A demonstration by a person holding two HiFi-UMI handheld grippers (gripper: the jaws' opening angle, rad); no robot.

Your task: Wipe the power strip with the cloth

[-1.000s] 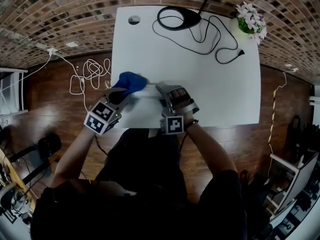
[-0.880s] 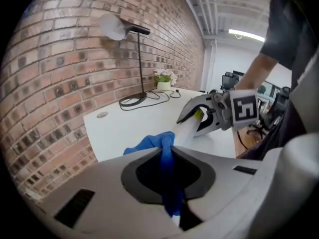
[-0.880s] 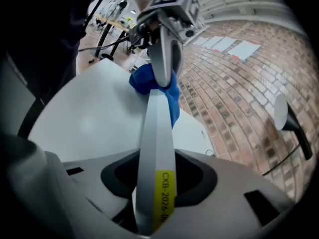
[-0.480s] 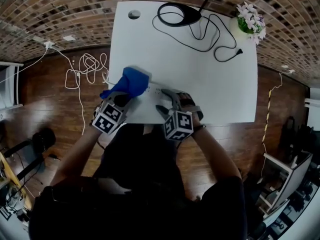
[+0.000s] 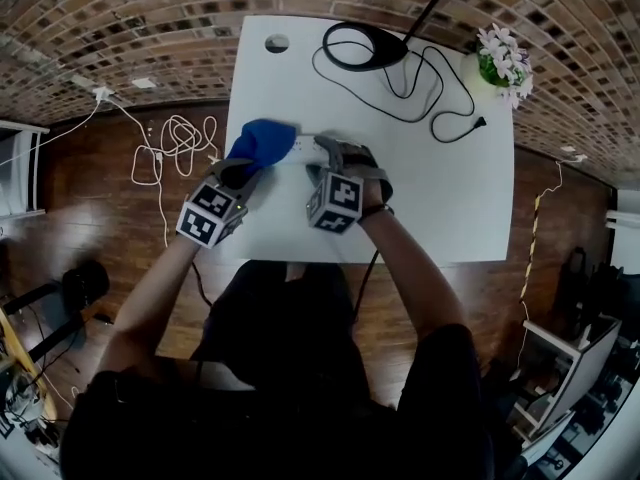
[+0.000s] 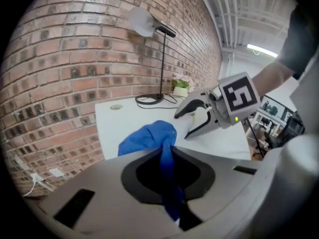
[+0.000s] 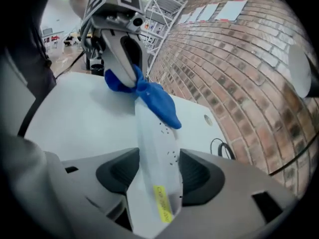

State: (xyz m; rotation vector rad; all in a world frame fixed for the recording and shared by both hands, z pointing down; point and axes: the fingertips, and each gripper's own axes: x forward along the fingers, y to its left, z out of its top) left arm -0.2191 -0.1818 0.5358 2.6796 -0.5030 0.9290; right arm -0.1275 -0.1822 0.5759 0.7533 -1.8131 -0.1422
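Observation:
A white power strip (image 7: 157,153) lies lengthwise between the jaws of my right gripper (image 7: 157,171), which have just been closing and are shut on it. Its far end reaches a bunched blue cloth (image 7: 157,103). My left gripper (image 6: 167,156) is shut on that cloth (image 6: 149,138), and a tail of it hangs between the jaws. In the head view the cloth (image 5: 262,140) rests at the left end of the strip (image 5: 308,145), with the left gripper (image 5: 245,168) behind it and the right gripper (image 5: 335,153) at the strip's right.
The white table (image 5: 440,198) carries a black lamp base (image 5: 365,43) with a looping black cable (image 5: 440,98) at the back. A flower pot (image 5: 503,58) stands at the back right corner. White cables (image 5: 175,143) lie on the wooden floor to the left.
Both grippers have moved from the table's front edge further onto the table, taking cloth and strip along. The right gripper has rolled, so its marker cube faces differently.

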